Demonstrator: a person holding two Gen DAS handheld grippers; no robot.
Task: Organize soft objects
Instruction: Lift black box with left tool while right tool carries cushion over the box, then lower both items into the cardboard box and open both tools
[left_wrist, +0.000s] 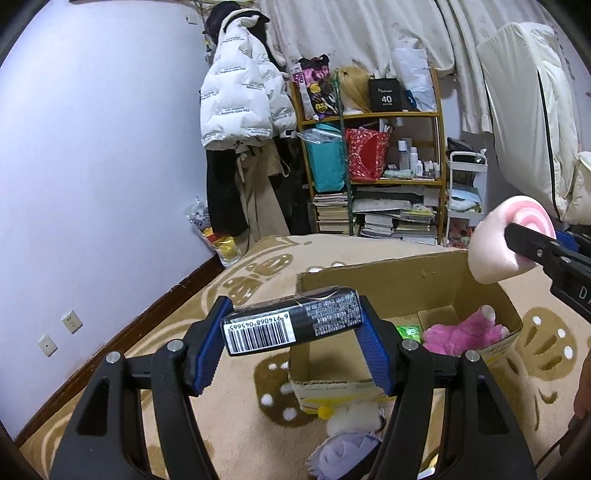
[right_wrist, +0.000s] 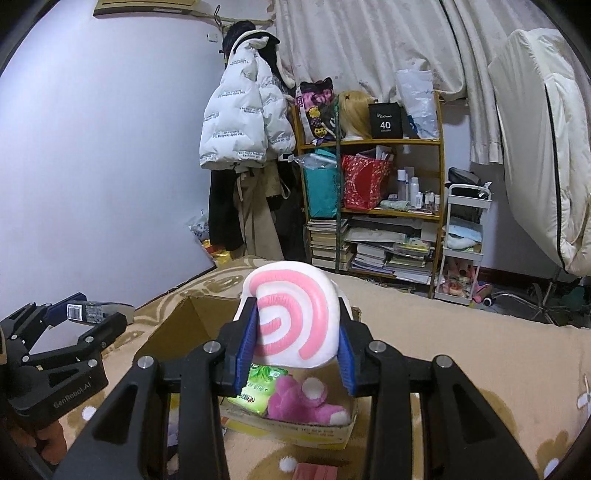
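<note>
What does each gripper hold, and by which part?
Left gripper: black barcoded pack, clamped at its two ends. Right gripper: pink-swirl plush roll, squeezed across its sides.

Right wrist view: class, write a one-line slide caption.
Right gripper holds a pink-swirl plush above the cardboard box.

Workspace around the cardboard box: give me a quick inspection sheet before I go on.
Surface: beige patterned blanket, soft and uneven.
Job's things: open cardboard box holding a pink plush toy and a green packet; swirl cushion and black barcoded pack both held above it.
Clutter: a white and purple plush lies on the blanket beside the box.
Grippers: left gripper shut on the pack; right gripper shut on the cushion.
Cables: nothing seen.
Surroundings: crowded wooden shelf, white rolling cart, white puffer jacket hanging, curtains.
</note>
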